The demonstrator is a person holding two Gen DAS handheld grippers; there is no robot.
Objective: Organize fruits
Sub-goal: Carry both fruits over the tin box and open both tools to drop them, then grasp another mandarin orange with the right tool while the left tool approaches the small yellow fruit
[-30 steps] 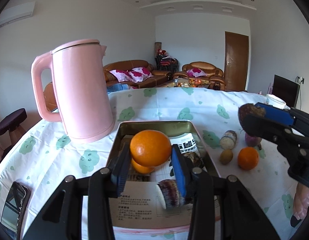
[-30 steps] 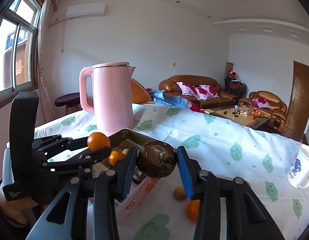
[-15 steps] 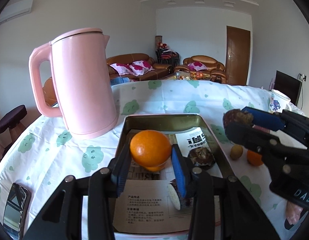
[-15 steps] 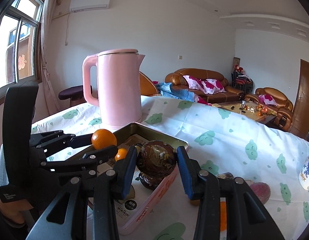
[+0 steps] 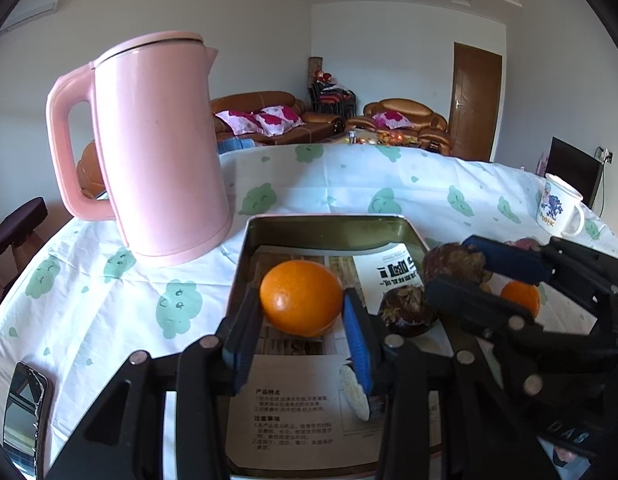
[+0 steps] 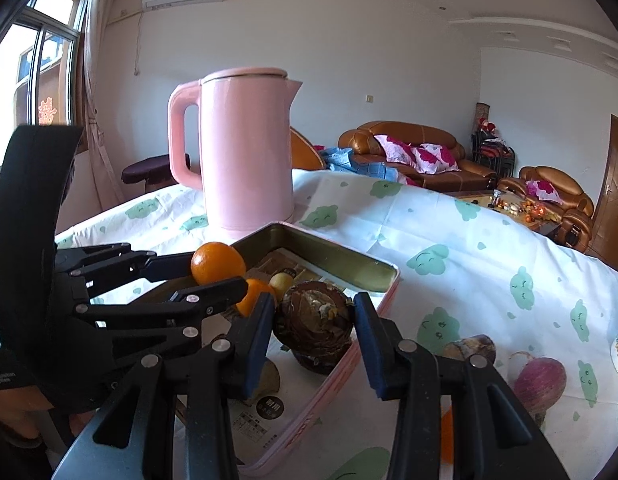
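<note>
My left gripper [image 5: 301, 308] is shut on a large orange [image 5: 301, 298] and holds it above the paper-lined tin tray [image 5: 325, 220]. My right gripper [image 6: 315, 328] is shut on a brown, rough round fruit [image 6: 315, 320] over the tray's right edge. In the left wrist view the right gripper [image 5: 455, 268] comes in from the right with the brown fruit [image 5: 453, 264]. A second brown fruit [image 5: 407, 308] lies in the tray under it. In the right wrist view the left gripper [image 6: 217, 272] shows with its orange [image 6: 218, 263]. A smaller orange [image 6: 255, 294] and a pale little fruit [image 6: 280, 280] lie in the tray.
A tall pink kettle [image 5: 157, 148] stands just left of the tray's far corner. On the cloth right of the tray lie an orange [image 5: 521, 298], a taro-like root [image 6: 473, 350] and a purple-white root [image 6: 539, 376]. A mug [image 5: 561, 208] stands far right. A phone [image 5: 25, 412] lies near left.
My right gripper has carried the brown fruit leftward and lower, from beside the tray to over its right edge. The left gripper still holds the orange over the tray, almost unmoved.
</note>
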